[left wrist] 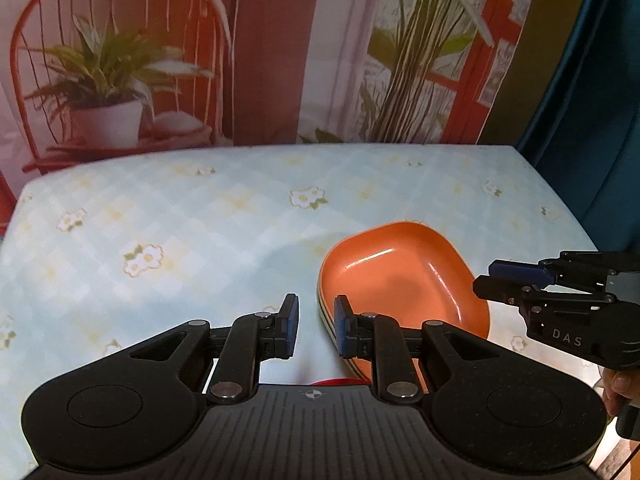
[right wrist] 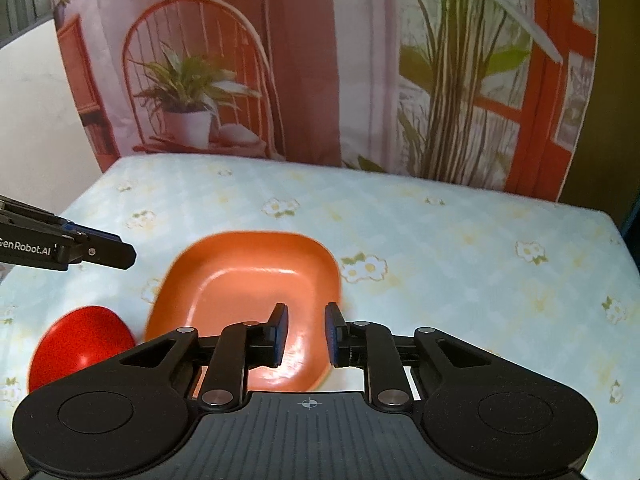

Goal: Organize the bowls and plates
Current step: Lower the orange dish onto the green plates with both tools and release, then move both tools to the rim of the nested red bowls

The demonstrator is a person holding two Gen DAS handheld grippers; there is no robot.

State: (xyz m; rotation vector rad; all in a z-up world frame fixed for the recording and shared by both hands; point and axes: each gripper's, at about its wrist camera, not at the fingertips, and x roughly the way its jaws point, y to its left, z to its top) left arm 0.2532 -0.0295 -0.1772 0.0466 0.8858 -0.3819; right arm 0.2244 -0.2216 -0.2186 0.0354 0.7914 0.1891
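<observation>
the orange plate [right wrist: 248, 300] sits on the table [left wrist: 200, 220], toward the near edge and about midway along it, and from the left wrist view it looks to be the top of a small stack, since pale rims peek out beneath it at its near side. a red bowl [right wrist: 80, 344] rests just beside the plate, closer to the near left corner, not touching it as far as i can tell. the flowered cloth covers the rest of the surface, with a printed backdrop [left wrist: 280, 40] of plants and a chair behind the far edge.

the left gripper [left wrist: 316, 326] hovers at the plate's left rim, its tongs spread and pinching nothing. the right gripper [right wrist: 306, 334] hangs over the plate's near right part, tongs likewise spread with nothing between them.

my guess is the bowl is next to be sorted, or the plate stack moved. the risk i see: the plate rim is smooth and glossy, so a shallow pinch may slip and tip the stack, sliding the lower plates apart. both grippers are crowded around one plate, so they could knock each other, or the left could nudge the bowl off the near edge.
</observation>
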